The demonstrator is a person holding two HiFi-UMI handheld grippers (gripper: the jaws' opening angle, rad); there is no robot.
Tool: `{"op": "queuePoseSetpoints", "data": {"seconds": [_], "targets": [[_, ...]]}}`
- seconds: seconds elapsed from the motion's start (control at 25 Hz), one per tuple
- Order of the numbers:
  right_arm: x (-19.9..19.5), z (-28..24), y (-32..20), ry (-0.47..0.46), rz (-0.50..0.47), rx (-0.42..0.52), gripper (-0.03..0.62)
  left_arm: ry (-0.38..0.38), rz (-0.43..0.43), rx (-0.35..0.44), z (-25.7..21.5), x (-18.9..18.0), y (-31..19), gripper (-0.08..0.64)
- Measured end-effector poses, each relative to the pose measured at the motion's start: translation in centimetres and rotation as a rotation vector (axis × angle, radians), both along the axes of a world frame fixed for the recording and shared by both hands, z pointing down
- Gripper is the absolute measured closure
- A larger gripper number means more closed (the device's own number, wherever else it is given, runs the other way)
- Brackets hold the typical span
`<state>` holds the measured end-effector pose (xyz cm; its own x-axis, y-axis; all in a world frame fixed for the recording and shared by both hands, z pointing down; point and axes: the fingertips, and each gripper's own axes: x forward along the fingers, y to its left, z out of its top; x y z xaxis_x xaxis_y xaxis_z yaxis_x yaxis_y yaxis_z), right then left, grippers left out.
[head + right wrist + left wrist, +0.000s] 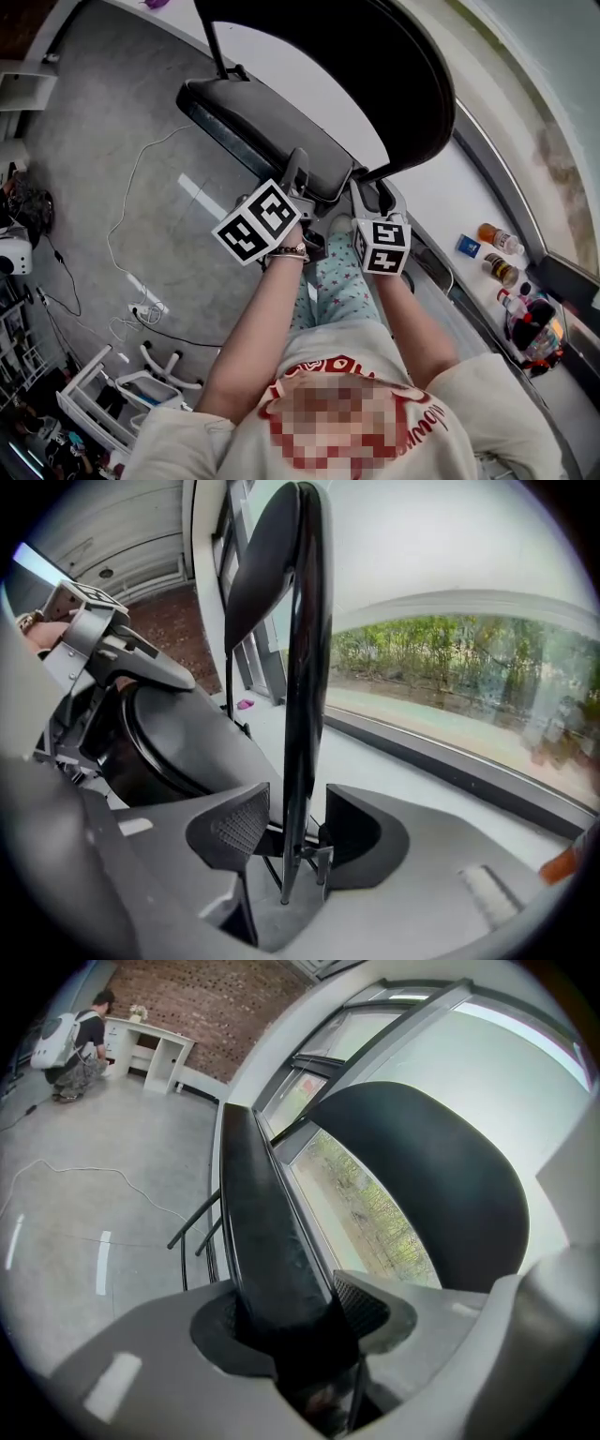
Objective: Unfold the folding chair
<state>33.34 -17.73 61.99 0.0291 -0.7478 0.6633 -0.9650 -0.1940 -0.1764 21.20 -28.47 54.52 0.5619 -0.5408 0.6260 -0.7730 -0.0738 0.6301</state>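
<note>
No text, brand or number can be read. Only black-and-white square patterns, forming no letters, are carried by the marker cube [260, 222] of the left tongs [300, 173] and by the marker cube [382, 246] of the right tongs [367, 195]. Red print is seen on the shirt [328, 370], but it is partly covered by a mosaic patch and cannot be made out. Labels are borne by the bottles [497, 239] near the right end of the white ledge [450, 202], too small to be read.
</note>
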Motion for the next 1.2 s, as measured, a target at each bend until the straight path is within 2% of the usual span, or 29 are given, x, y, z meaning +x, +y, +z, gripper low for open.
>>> {"op": "queuePoseSetpoints", "data": {"seconds": [0.16,0.44,0.68,1.2], "targets": [[-0.4,1.5,0.7,-0.013,0.031,-0.022,0.477,0.015,0.002,0.000,0.2,-0.8,0.6,0.350],[-0.7,2.2,0.8,-0.023,0.079,-0.009,0.471,0.039,-0.009,0.009,0.8,-2.8,1.5,0.348],[-2.4,4.4,1.4,-0.049,0.108,-0.062,0.465,0.055,-0.018,-0.011,1.8,-5.7,2.2,0.348],[-3.2,6.9,2.0,-0.088,0.185,-0.014,0.466,0.119,-0.061,-0.055,6.1,-10.6,4.9,0.345]]}}
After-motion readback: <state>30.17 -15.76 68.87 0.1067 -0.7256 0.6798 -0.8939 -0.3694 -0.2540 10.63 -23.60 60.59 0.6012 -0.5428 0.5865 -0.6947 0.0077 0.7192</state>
